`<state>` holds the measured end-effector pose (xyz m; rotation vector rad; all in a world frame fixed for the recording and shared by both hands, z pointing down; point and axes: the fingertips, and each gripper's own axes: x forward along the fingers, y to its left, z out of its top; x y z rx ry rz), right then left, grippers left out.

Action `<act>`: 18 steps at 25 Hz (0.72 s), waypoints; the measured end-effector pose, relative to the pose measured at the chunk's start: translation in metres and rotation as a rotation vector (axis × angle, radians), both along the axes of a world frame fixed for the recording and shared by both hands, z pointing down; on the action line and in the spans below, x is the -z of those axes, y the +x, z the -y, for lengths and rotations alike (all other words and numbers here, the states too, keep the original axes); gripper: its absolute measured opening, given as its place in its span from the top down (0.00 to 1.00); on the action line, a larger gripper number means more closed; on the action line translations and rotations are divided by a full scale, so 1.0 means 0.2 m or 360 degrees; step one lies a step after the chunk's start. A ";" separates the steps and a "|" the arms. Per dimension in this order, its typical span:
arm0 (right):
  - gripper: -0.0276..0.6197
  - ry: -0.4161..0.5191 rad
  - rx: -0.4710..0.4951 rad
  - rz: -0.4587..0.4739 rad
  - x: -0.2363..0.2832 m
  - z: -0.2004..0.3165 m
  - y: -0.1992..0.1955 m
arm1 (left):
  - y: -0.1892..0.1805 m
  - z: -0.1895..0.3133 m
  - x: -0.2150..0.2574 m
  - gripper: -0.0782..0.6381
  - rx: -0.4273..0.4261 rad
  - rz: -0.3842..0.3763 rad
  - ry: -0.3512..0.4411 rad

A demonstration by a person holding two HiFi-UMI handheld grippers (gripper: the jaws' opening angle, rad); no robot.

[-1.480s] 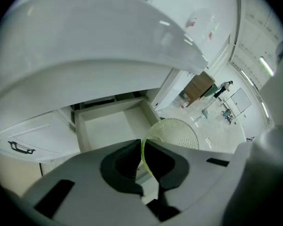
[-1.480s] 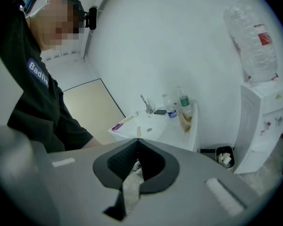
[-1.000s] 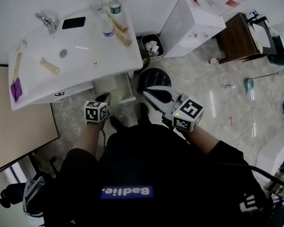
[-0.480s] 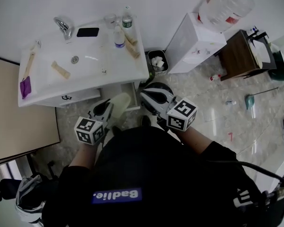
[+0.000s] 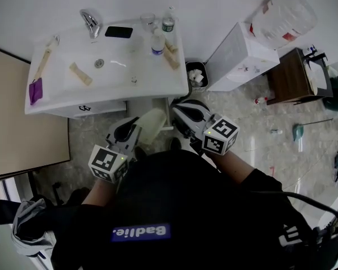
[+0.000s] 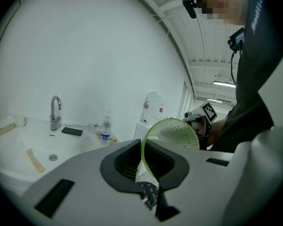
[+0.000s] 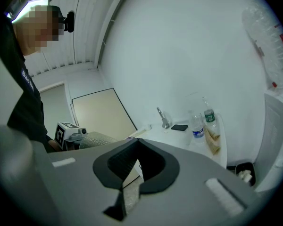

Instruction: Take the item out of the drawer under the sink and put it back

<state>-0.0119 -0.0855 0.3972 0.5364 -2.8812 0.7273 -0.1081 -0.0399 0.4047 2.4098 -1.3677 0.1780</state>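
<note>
— Right, how much room do I have on the left side?
— Not much. My left gripper (image 5: 136,133) sits just below the front edge of the sink (image 5: 50,97). Its jaws are clenched on the rim of the pale green bowl (image 5: 152,124). In the left gripper view the rim runs edge-on between the pads (image 6: 127,161). The bowl is held out in front of the drawer (image 5: 162,112), and I can't tell whether it touches anything else
— And the right?
— My right gripper (image 5: 179,110) has its jaws pressed together with nothing between them, just beside the bowl. The bin (image 5: 196,75) stands by the sink's right corner, with the white cabinet (image 5: 239,55) beyond it. Open floor (image 5: 253,145) lies to the right of that gripper, and the beige panel (image 5: 22,134) closes off the left
— What changed?
— A second ago my left gripper pointed down by the drawer and I saw no bowl. Half a second ago its pale side had come into sight, and it shows much the same now. The right gripper has barely shifted
</note>
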 end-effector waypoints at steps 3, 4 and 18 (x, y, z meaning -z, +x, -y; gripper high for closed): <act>0.95 0.0001 0.0009 -0.0008 0.00 0.01 -0.03 | -0.02 -0.01 0.00 0.86 0.0012 -0.0010 0.0022; 0.95 0.0001 0.0011 -0.0011 -0.01 0.02 -0.04 | -0.03 -0.01 0.00 0.86 0.0017 -0.0018 0.0026; 0.95 0.0022 0.0052 0.0015 0.02 0.03 -0.10 | -0.06 -0.01 0.02 0.86 0.0043 -0.0085 0.0052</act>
